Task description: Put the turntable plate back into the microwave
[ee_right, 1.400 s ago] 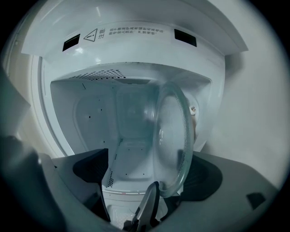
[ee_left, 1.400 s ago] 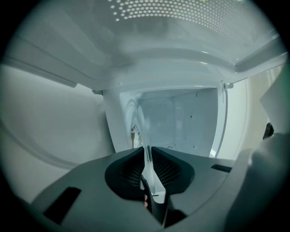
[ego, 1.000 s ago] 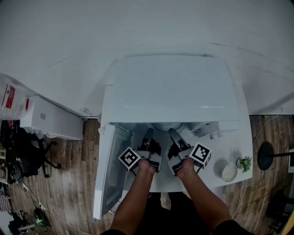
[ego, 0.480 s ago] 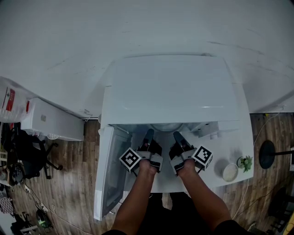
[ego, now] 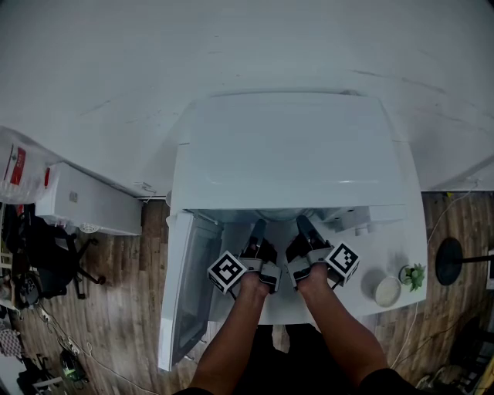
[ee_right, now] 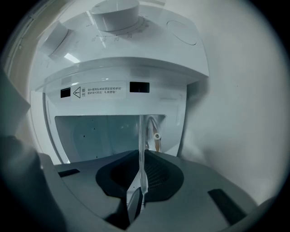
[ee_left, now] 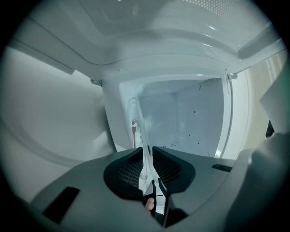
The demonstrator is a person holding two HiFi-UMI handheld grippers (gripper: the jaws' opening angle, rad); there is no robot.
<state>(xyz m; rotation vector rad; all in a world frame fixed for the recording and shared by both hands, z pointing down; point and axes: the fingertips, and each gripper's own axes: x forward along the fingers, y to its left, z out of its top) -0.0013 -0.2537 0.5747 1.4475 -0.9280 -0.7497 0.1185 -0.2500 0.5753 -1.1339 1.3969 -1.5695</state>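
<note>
I hold the clear glass turntable plate (ego: pixel 279 215) at the mouth of the white microwave (ego: pixel 285 146); its top hides most of the plate in the head view. My left gripper (ego: pixel 258 226) has the plate's rim (ee_left: pixel 144 136) between its pads. Its jaws have just been opening a little, and the pads still touch the glass. My right gripper (ego: pixel 302 222) closed within the last second and is shut on the rim (ee_right: pixel 141 149). The left gripper (ee_left: pixel 146 158) and the right gripper (ee_right: pixel 142 167) both point level into the speckled cavity (ee_left: pixel 190 118).
The microwave door (ego: pixel 189 285) hangs open at the left. Control knobs (ee_right: pixel 115 9) sit on the panel at the cavity's right. On the white table (ego: pixel 363 254) stand a small white bowl (ego: pixel 384 290) and a potted plant (ego: pixel 411 274). A white box (ego: pixel 85 204) lies far left.
Both grippers have shifted a little to the right in front of the opening, the right one more. The plate stays at the microwave's mouth.
</note>
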